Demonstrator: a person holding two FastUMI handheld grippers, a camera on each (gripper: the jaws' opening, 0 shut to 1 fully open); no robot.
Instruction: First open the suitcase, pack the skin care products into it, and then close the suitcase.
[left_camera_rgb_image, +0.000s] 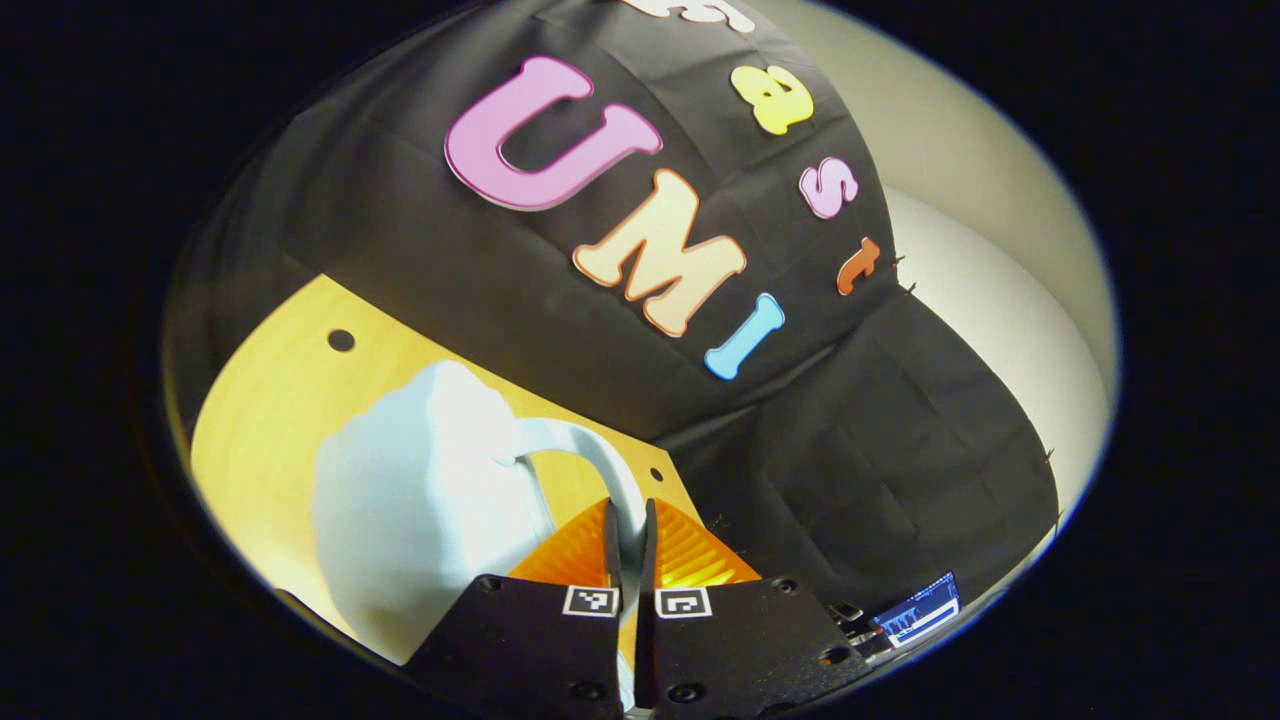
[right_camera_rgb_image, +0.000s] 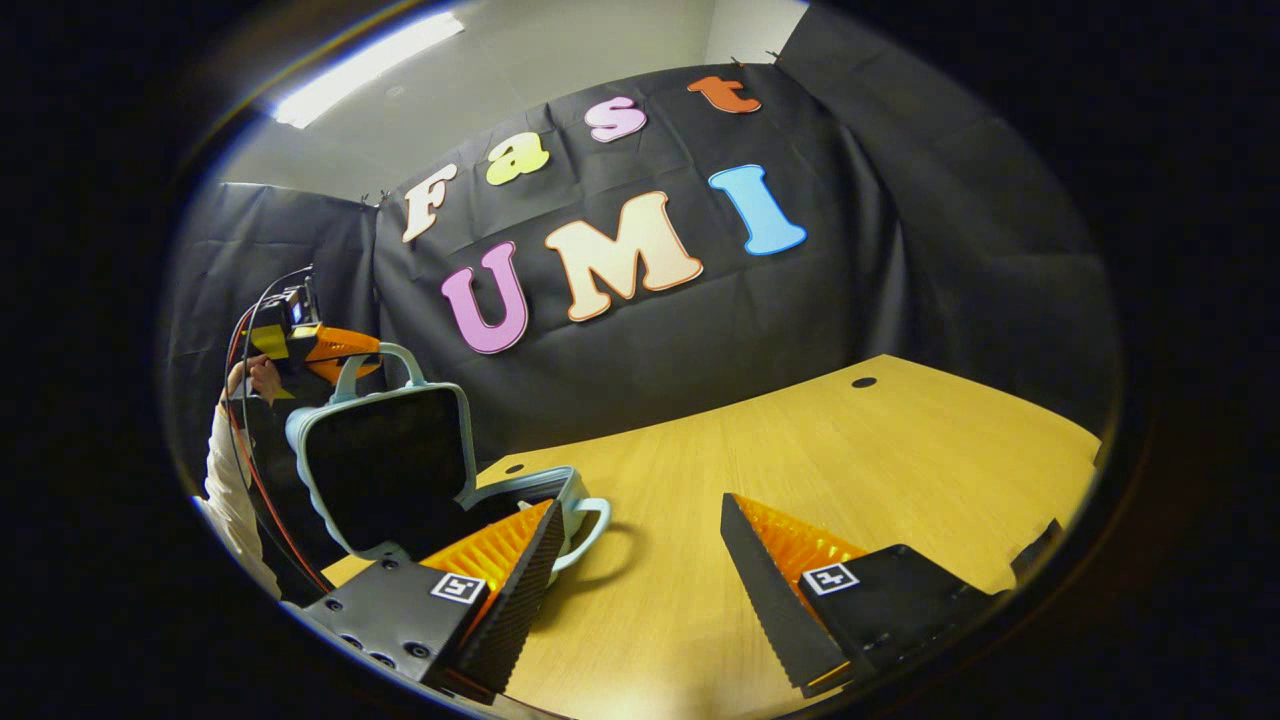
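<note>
My left hand-held gripper (left_camera_rgb_image: 630, 545) is clenched on the suitcase handle (left_camera_rgb_image: 590, 455): both fingers press the pale arched loop from either side, with almost no gap left between them. In the left gripper view the light blue suitcase (left_camera_rgb_image: 420, 500) curves away below and to the left of the fingers, over the wooden table (left_camera_rgb_image: 265, 420).

In the right gripper view the suitcase (right_camera_rgb_image: 400, 470) stands open near the table's far left corner. Its lid is raised nearly upright, dark lining facing the table's middle, while the lower shell (right_camera_rgb_image: 530, 490) lies flat on the table (right_camera_rgb_image: 800, 450) with a second handle (right_camera_rgb_image: 590, 525) sticking out toward the table's centre. My left hand-held gripper (right_camera_rgb_image: 345, 375) sits at the top of the raised lid, on its handle, and the hand (right_camera_rgb_image: 262, 378) holding it is lifted high behind the lid, sleeve hanging down at the table's left edge.

My right hand-held gripper (right_camera_rgb_image: 640, 560) is released, fingers spread wide, poised low over bare wood near the table's front edge, just beside the lower shell and holding nothing.
</note>
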